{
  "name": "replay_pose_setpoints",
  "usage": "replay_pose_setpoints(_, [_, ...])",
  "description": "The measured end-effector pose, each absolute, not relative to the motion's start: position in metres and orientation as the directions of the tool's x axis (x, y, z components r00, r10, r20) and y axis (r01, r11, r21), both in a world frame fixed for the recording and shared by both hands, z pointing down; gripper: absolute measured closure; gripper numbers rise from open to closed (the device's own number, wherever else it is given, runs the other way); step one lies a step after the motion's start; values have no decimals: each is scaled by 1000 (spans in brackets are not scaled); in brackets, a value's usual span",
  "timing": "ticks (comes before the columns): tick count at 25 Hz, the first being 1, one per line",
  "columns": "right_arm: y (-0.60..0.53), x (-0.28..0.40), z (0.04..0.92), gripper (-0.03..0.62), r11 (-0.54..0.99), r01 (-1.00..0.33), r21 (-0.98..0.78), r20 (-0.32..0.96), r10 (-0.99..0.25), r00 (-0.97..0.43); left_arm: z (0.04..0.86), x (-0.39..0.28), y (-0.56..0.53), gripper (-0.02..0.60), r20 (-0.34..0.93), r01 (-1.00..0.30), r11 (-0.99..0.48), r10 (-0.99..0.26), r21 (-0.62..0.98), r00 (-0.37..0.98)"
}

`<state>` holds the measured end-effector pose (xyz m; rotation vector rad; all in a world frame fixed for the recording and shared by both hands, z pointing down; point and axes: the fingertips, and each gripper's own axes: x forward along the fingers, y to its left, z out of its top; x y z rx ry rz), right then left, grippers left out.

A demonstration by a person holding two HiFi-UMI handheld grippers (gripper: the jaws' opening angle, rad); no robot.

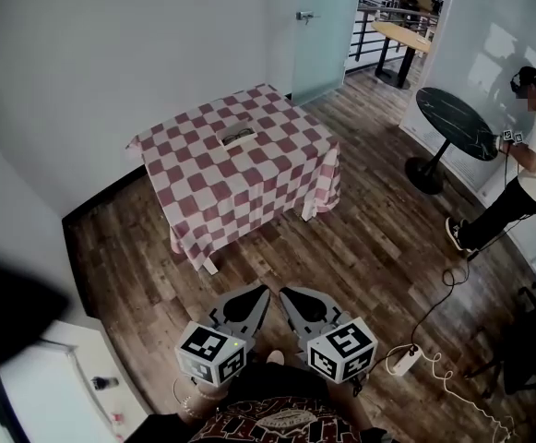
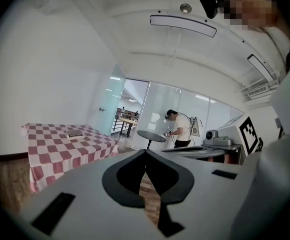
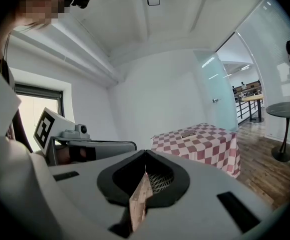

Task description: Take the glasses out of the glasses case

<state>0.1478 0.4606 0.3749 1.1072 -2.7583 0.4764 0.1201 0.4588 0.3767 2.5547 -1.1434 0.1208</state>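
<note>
While the glasses case [image 1: 238, 137] is lying near the middle of the checkered table [image 1: 277, 187], the left gripper [image 1: 264, 290] and right gripper [image 1: 284, 293] are hovering side by side well apart from that table, over the wooden floor [image 1: 360, 247] beside it, each with jaws pressed together, pinching nothing.

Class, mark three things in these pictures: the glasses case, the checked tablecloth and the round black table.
glasses case [image 1: 238, 137]: head view, middle of its top.
checked tablecloth [image 1: 281, 161]: head view, bare patch right of the case.
round black table [image 1: 457, 123]: head view, centre of its top.
</note>
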Motion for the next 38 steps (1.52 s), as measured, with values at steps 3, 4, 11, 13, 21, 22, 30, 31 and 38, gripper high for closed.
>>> replay_pose_setpoints(3, [460,150,379,576,686,-688,-236,248,-642,-726,383,121,459,574,218,-744,-608,-714,278,665])
replay_pose_setpoints(4, [459,149,380,576,689,-685,-236,251,-638,-728,384,121,458,574,221,-745,-606,-714,279,664])
replay_pose_setpoints(11, [447,145,378,576,703,-675,-223,253,-627,-737,388,120,445,574,228,-741,-601,-709,300,667])
replay_pose_setpoints(13, [441,142,379,576,703,-678,-216,259,-628,-734,390,117,439,574,224,-733,-601,-704,318,674])
replay_pose_setpoints(21, [410,133,378,576,696,-687,-209,268,-635,-724,389,108,405,574,218,-721,-610,-694,330,687])
replay_pose_setpoints(22, [406,131,378,576,695,-689,-208,268,-636,-723,389,106,400,574,217,-720,-611,-693,330,688])
replay_pose_setpoints(30, [370,112,382,576,698,-686,-205,292,-625,-724,391,89,362,574,226,-718,-613,-688,330,690])
replay_pose_setpoints(31, [365,109,382,576,700,-684,-206,293,-623,-726,391,87,357,574,226,-717,-614,-686,331,692])
replay_pose_setpoints(38, [327,93,384,576,702,-680,-212,299,-616,-729,395,75,320,574,221,-702,-623,-673,343,706])
